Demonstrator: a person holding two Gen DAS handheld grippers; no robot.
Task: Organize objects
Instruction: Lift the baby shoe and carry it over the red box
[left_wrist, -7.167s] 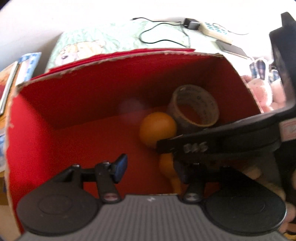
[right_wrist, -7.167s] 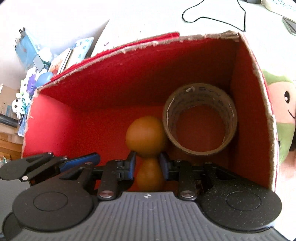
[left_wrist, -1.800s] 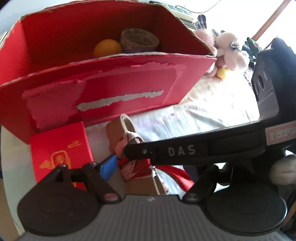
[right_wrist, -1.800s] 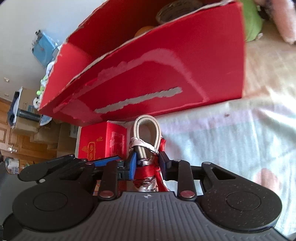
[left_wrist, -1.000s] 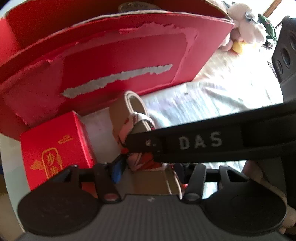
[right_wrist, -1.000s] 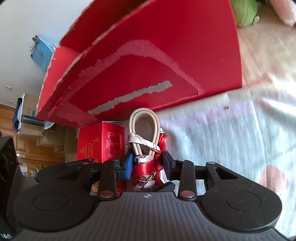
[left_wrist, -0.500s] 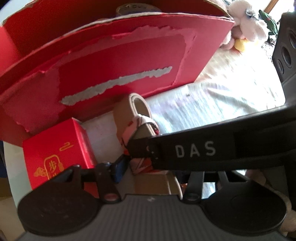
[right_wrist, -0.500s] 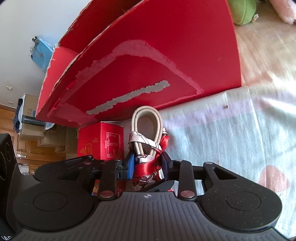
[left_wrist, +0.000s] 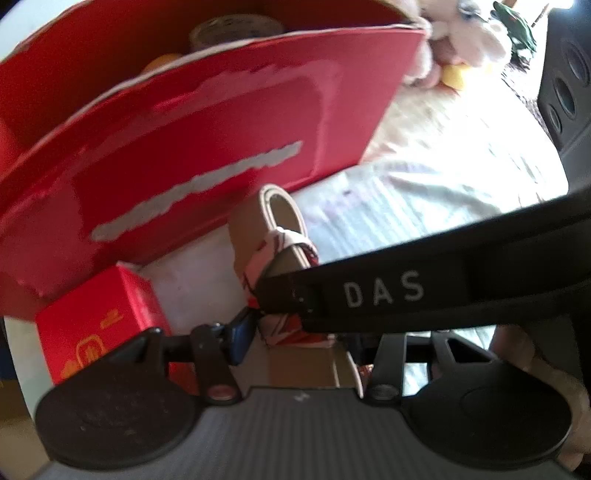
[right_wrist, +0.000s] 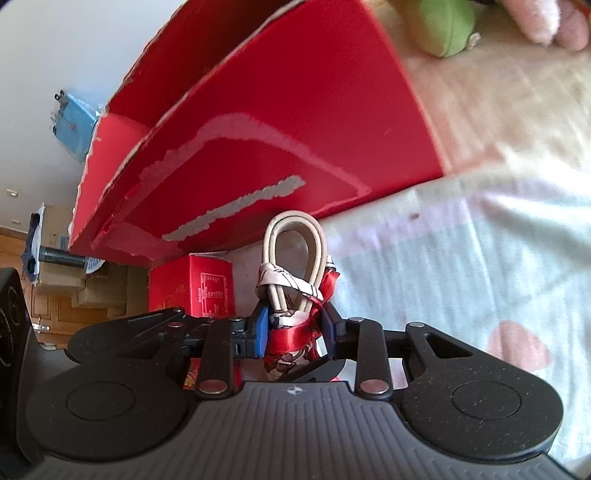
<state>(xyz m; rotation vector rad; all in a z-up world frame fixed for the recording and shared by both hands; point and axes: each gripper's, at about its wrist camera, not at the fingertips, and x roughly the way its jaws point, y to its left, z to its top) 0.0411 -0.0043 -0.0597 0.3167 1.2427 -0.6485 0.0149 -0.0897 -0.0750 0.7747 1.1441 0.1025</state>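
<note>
Partly done, I judge: tape roll (left_wrist: 236, 27) and orange ball (left_wrist: 162, 61) sit in the red box (right_wrist: 295, 122); right gripper (right_wrist: 293, 326) is clamped on the scarf-tied belt (right_wrist: 295, 258) outside its near wall, beside a small red carton (right_wrist: 208, 284); left gripper (left_wrist: 299, 341) state unclear.

The box (right_wrist: 280, 122) is red cardboard, matt, its face torn to pale paper in strips. The scarf (right_wrist: 295, 332) looks glossy satin around smooth cream handles (right_wrist: 295, 236). The tongs (right_wrist: 293, 328) are matt black plastic. The bedsheet (right_wrist: 480, 258) is soft cloth.
</note>
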